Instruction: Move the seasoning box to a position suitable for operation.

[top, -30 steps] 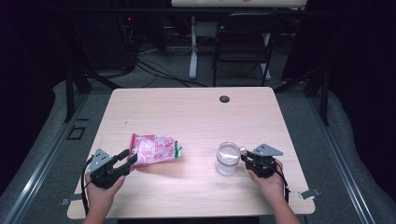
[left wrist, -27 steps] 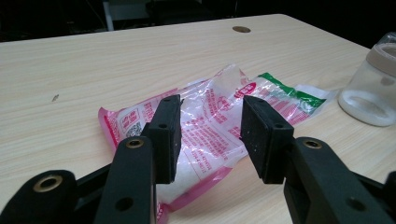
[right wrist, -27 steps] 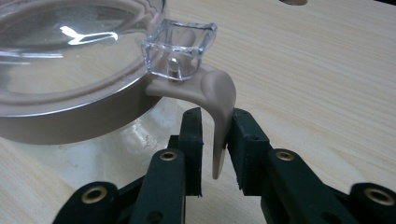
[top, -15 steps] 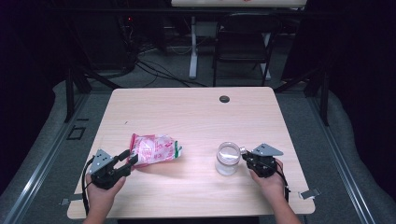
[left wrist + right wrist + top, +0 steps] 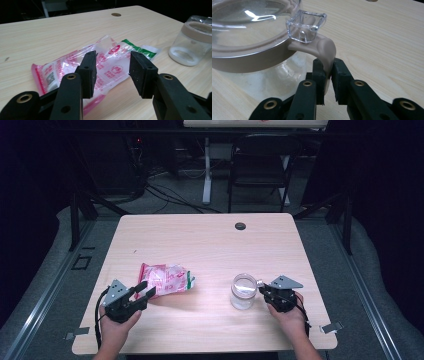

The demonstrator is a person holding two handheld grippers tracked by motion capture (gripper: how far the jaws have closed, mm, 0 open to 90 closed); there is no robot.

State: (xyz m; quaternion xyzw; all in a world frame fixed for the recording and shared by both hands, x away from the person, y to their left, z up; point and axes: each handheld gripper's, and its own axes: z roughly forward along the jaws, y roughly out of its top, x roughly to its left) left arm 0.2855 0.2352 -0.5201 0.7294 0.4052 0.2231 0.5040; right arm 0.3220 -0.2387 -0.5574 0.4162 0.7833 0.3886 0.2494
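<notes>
Pinching a beige tab (image 5: 327,58) on the jar (image 5: 243,291), the right gripper (image 5: 265,292) has its jaws drawn narrow, having just been closing, with the tab caught between the pads. In the right gripper view that tab curves down from a clear plastic latch (image 5: 306,26) at the jar's lid rim, directly above and ahead of the jaws. The jar stands upright on the desk (image 5: 210,245), touching the right gripper's tips on the side toward the other hand.

The left gripper (image 5: 144,289) stands with its jaws apart at a middling width, holding nothing. Just ahead of its tips lies a pink and clear plastic packet (image 5: 165,279) flat on the desk; in the left gripper view the packet (image 5: 105,62) shows between and beyond the two black pads, which do not press on it. Beyond the packet, to the right of the left gripper's jaws, the jar (image 5: 192,42) sits well apart from that gripper.
</notes>
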